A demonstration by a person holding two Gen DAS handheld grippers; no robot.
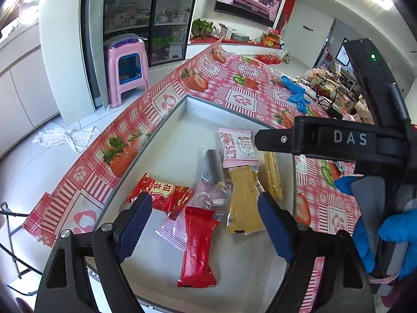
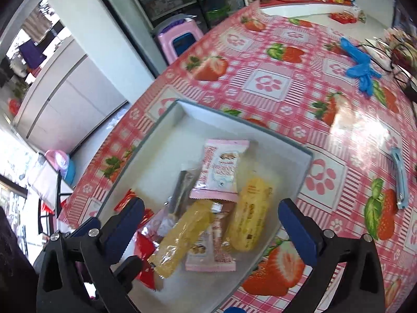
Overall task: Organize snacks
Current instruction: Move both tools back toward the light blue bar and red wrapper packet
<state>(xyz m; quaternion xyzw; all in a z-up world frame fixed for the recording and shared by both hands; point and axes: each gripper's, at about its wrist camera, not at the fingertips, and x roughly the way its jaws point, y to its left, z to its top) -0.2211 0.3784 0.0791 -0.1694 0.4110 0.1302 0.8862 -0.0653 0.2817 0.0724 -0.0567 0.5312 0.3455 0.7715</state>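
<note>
A shallow grey tray (image 1: 172, 140) (image 2: 299, 172) sits on the strawberry tablecloth and holds several snack packets. In the left wrist view I see a red bar packet (image 1: 198, 247), a red square packet (image 1: 161, 193), a pink cranberry packet (image 1: 237, 146), a tan bar (image 1: 243, 200) and a dark roll in clear wrap (image 1: 213, 167). My left gripper (image 1: 203, 219) is open and empty just above them. The right gripper (image 2: 211, 224) is open and empty over the tan bar (image 2: 182, 234), a yellow packet (image 2: 250, 214) and the pink packet (image 2: 221, 169). The right gripper's arm (image 1: 338, 140) crosses the left view.
Blue gloves (image 2: 361, 66) lie on the table beyond the tray. A light blue clip (image 2: 400, 177) lies at the right. Cluttered items and cables (image 1: 328, 91) stand at the far table end. A pink stool (image 1: 125, 73) stands on the floor past the table's left edge.
</note>
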